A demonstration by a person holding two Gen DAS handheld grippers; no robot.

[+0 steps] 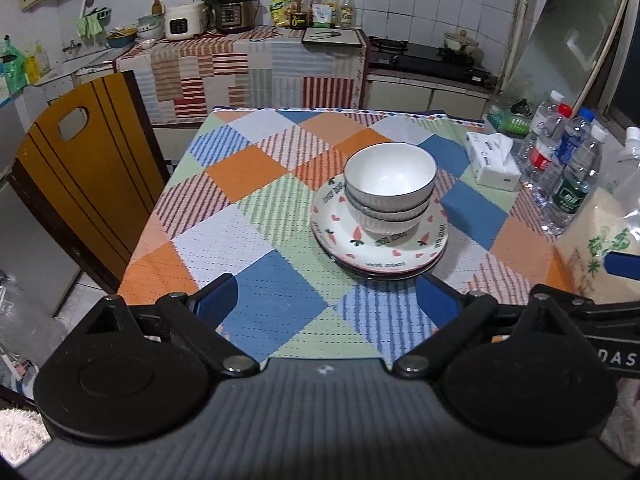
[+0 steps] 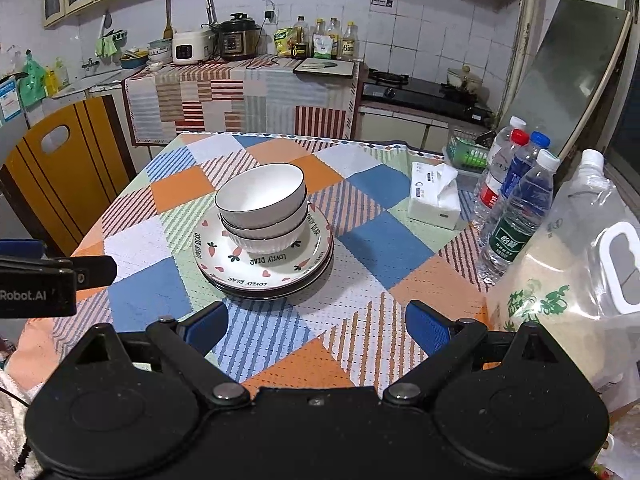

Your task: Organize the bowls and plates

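Two white ribbed bowls (image 1: 390,188) are nested and stand on a stack of plates (image 1: 380,256) with heart and carrot prints, on the checked tablecloth. The bowls (image 2: 262,208) and plates (image 2: 264,270) also show in the right wrist view. My left gripper (image 1: 326,300) is open and empty, just in front of the stack's near edge. My right gripper (image 2: 316,326) is open and empty, a little in front and to the right of the stack. The left gripper's body (image 2: 48,280) shows at the left edge of the right wrist view.
A tissue pack (image 2: 434,196), several water bottles (image 2: 516,216) and a large clear bag (image 2: 572,280) stand along the table's right side. A wooden chair (image 1: 80,184) stands at the table's left. A kitchen counter with cookers (image 1: 232,12) lies behind.
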